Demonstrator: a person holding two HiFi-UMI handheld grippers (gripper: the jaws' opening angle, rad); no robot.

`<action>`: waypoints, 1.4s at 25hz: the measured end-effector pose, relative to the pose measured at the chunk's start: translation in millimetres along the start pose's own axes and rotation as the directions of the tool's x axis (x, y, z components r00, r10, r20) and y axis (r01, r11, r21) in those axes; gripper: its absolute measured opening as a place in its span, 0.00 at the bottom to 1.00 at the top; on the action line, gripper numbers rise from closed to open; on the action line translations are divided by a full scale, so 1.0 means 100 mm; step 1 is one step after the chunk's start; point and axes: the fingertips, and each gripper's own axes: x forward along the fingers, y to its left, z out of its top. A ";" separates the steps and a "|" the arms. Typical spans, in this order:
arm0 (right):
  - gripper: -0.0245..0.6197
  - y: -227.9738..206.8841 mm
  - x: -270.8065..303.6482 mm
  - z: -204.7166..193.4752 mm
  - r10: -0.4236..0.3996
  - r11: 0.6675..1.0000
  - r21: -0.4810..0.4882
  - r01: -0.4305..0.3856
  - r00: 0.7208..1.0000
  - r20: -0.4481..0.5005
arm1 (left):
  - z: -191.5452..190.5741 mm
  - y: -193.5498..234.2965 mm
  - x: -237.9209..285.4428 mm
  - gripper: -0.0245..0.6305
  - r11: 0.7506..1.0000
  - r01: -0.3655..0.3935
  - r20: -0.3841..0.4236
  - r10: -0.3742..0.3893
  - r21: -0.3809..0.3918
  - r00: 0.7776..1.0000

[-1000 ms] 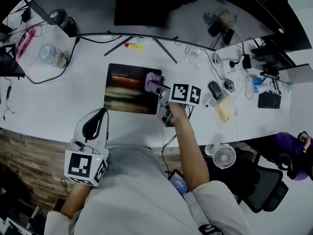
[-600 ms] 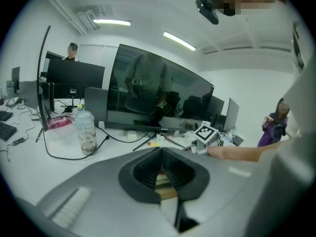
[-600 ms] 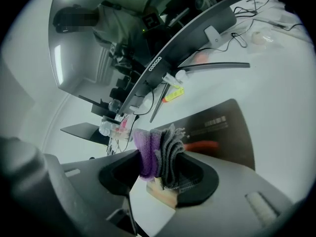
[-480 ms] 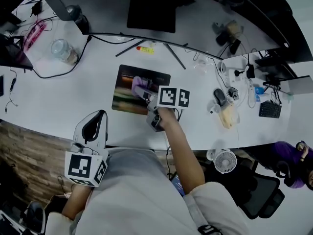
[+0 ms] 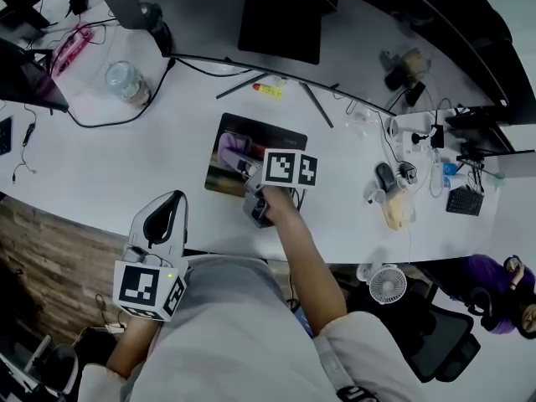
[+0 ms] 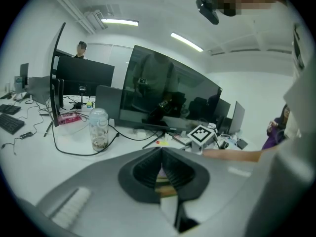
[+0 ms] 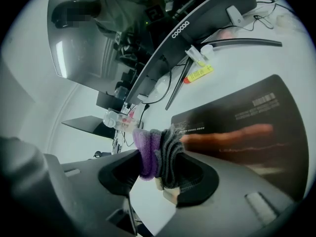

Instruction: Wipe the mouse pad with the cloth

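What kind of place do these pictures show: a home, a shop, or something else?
Most likely a shared office or lab. A long white desk carries a large curved monitor and a small keyboard. More monitors stand further along, and an office chair stands beside the desk.

Clear jar (image 5: pixel 127 83) far left; yellow tube (image 5: pixel 269 90), maybe glue; white fan (image 5: pixel 388 284) lower right.

Left grey plastic two-jaw gripper (image 5: pixel 170 198) and right grey plastic two-jaw gripper (image 5: pixel 248 167): moulded grey bodies, black ribbed jaw pads (image 6: pixel 146 170). Each carries a white cube with black square markers (image 5: pixel 147 288). Clothing: light grey short-sleeved shirt (image 5: pixel 226 333).
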 end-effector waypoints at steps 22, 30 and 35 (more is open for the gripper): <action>0.36 -0.12 0.36 -0.15 -0.034 0.999 0.009 0.034 0.998 -0.049 | 0.04 0.05 0.06 0.04 0.999 0.021 0.012 -0.020 -0.049 1.000; 0.36 -0.15 0.31 -0.15 -0.039 0.999 0.011 0.040 0.998 -0.051 | 0.02 0.02 0.06 0.04 0.999 0.019 0.010 -0.019 -0.046 1.000; 0.36 -0.20 0.25 -0.16 -0.042 0.999 0.014 0.043 0.998 -0.049 | 0.03 -0.03 0.07 0.04 0.999 0.026 0.015 -0.025 -0.039 1.000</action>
